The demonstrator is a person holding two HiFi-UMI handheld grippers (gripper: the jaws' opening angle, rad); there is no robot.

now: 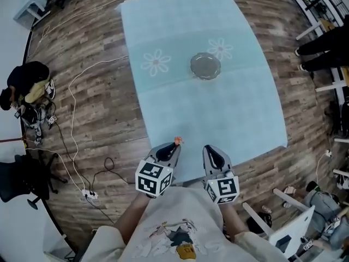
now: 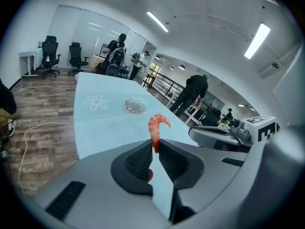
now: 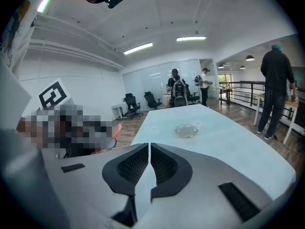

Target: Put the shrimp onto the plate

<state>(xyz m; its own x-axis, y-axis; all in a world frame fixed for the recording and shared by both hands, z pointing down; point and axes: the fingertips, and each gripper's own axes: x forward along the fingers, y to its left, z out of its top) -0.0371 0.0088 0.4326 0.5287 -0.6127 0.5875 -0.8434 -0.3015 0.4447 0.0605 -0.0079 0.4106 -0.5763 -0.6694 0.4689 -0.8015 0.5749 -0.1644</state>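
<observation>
My left gripper (image 1: 175,146) is shut on an orange-pink shrimp (image 2: 156,127), which sticks up curled from between the jaw tips and shows as a small orange spot (image 1: 178,141) in the head view. It hangs over the near edge of the light blue table (image 1: 240,119). A clear glass plate (image 1: 205,65) lies far ahead near the table's middle, also in the left gripper view (image 2: 134,106) and the right gripper view (image 3: 186,130). My right gripper (image 1: 209,153) is shut with nothing between its jaws, beside the left one.
Two white flower prints (image 1: 156,62) mark the tablecloth beside the plate. Cables (image 1: 71,146) trail over the wooden floor at left. Office chairs (image 2: 49,56) and several people (image 2: 193,92) stand beyond the table.
</observation>
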